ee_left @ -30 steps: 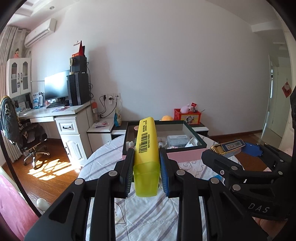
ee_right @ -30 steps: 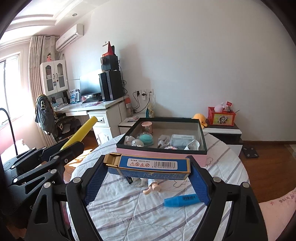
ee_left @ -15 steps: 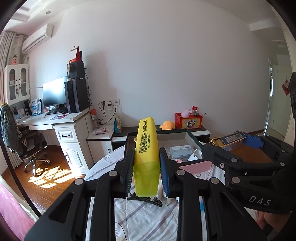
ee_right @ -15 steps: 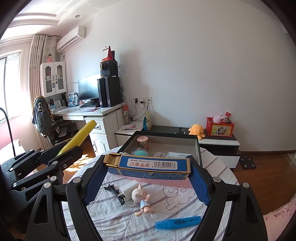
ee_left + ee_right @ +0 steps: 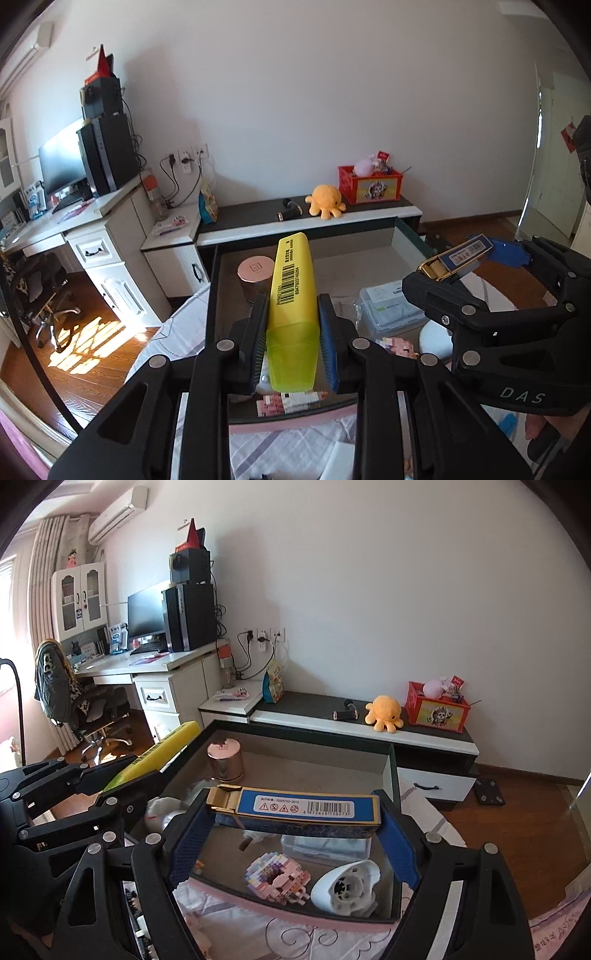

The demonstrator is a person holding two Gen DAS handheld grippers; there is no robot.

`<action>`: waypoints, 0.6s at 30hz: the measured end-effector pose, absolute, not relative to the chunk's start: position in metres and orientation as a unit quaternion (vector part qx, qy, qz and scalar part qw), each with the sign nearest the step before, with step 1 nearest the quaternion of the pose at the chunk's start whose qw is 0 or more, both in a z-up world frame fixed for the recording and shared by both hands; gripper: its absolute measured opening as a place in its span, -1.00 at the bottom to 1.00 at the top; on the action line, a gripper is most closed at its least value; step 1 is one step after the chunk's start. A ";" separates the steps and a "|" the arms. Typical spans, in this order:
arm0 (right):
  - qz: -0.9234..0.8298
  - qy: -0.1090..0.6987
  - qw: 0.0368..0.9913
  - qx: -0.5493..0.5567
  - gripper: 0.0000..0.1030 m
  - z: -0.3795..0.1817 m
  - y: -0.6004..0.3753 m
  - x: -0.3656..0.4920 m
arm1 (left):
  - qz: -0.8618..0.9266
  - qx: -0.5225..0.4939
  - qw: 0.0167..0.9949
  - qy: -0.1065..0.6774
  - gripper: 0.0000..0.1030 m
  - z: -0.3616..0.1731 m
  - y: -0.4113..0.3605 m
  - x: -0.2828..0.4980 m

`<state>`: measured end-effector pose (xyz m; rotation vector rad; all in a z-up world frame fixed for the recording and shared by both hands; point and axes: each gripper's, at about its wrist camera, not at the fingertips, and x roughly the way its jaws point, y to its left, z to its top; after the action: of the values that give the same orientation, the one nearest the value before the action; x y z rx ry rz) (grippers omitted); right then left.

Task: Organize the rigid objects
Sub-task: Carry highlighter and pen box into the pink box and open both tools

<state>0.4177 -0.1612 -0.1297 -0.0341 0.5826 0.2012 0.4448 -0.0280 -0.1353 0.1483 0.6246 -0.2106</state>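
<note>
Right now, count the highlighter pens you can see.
1: the yellow highlighter, clamped in the left claw above the open box. Others may lie hidden below the claws.

Hidden and cut-off parts around the box

The highlighter covers part of the box floor, and the carton hides things under it. The print on the carton is too small to read. The table is cut off at the bottom edge.

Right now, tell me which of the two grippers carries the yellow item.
The left gripper: it is shut on the yellow highlighter, pointing lengthwise over the box. The right gripper holds the blue carton crosswise.
</note>
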 end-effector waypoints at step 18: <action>0.108 0.361 0.925 0.048 0.75 -0.185 -0.196 0.471 | -0.087 0.051 0.932 0.349 0.49 -0.165 -0.026 0.478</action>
<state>0.4712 -0.1964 -0.1854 0.0984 0.7417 0.2221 0.4781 -0.0264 -0.1654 0.1036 0.7154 -0.1773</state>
